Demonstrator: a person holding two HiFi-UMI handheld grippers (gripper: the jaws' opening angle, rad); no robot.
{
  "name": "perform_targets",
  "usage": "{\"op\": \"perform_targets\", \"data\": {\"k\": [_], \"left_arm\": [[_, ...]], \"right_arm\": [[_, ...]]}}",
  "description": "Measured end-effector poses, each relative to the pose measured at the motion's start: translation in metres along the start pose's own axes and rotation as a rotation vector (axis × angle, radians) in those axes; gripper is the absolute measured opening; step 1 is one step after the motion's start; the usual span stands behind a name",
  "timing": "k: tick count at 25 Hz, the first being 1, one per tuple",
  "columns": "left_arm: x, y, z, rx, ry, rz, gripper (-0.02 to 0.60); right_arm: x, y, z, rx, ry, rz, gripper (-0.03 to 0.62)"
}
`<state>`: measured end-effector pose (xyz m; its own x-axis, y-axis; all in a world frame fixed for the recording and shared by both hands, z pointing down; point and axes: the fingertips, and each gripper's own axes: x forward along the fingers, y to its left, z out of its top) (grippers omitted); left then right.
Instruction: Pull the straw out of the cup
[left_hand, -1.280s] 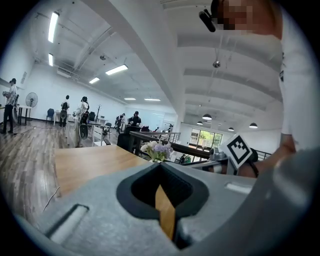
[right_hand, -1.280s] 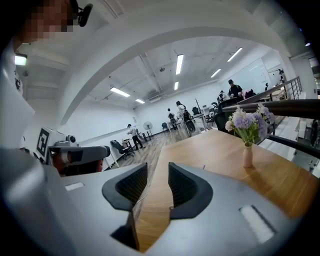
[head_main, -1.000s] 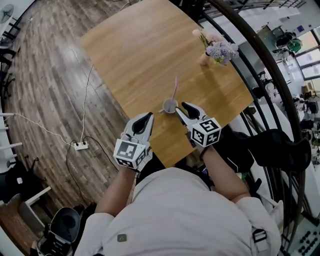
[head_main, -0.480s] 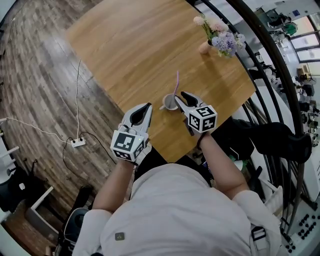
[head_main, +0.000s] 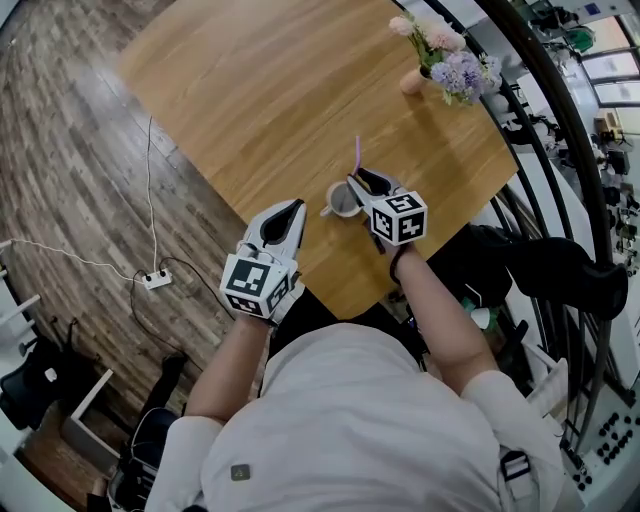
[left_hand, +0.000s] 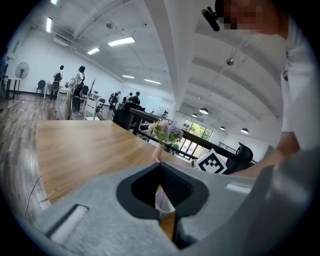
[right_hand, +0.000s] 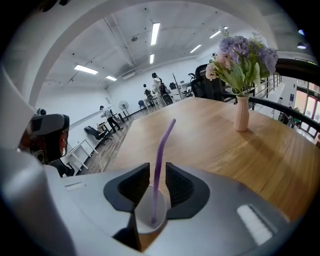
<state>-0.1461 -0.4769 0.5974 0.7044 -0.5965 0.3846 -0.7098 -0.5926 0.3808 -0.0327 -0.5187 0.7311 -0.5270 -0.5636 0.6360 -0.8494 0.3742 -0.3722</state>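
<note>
We see a thin purple straw (right_hand: 159, 165), bent near its top, standing in the white cup (head_main: 340, 201) close to the table's (head_main: 260, 90) near edge, with bare wood stretching beyond. Our right hand-held gripper (head_main: 359, 180), beside the cup a second ago, now flanks the straw, its jaws closing but not yet pinching. Our left hand-held gripper (head_main: 292, 208) stays pressed together, empty.

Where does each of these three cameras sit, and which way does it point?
Head view: on the person's head, looking steeply down at the table; shoulders, forearms, left gripper and right gripper show.
Left gripper view: on the left gripper, looking along its shut jaws towards the cup.
Right gripper view: on the right gripper, whose closing jaws flank the straw without touching it yet.
All three show the cup and flower vase.
</note>
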Motion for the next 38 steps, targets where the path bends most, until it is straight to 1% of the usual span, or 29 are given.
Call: {"op": "perform_targets", "data": {"k": [3,7,15,21,26,32,38], "left_arm": [[0.001,0.002,-0.002,-0.005,0.004,0.005,0.005],[-0.003,-0.001,-0.004,-0.016,0.002,0.013,0.005],[-0.012,-0.017,-0.004,-0.014,-0.016,0.03,0.005],[-0.023,-0.043,-0.004,-0.002,-0.044,0.053,0.005],[-0.035,-0.071,0.004,0.021,-0.082,0.075,0.005],[-0.061,-0.105,0.011,0.042,-0.137,0.114,0.005],[-0.091,-0.146,0.009,0.049,-0.199,0.161,0.005]], "right_arm": [[0.001,-0.002,0.0,0.0,-0.003,0.007,0.075],[-0.003,0.0,0.001,-0.005,-0.016,0.018,0.048],[-0.018,0.012,0.012,-0.033,-0.056,0.049,0.043],[-0.044,0.027,0.022,-0.071,-0.108,0.081,0.043],[-0.079,0.045,0.038,-0.12,-0.171,0.117,0.041],[-0.134,0.071,0.055,-0.174,-0.259,0.158,0.04],[-0.194,0.097,0.057,-0.278,-0.32,0.199,0.038]]}}
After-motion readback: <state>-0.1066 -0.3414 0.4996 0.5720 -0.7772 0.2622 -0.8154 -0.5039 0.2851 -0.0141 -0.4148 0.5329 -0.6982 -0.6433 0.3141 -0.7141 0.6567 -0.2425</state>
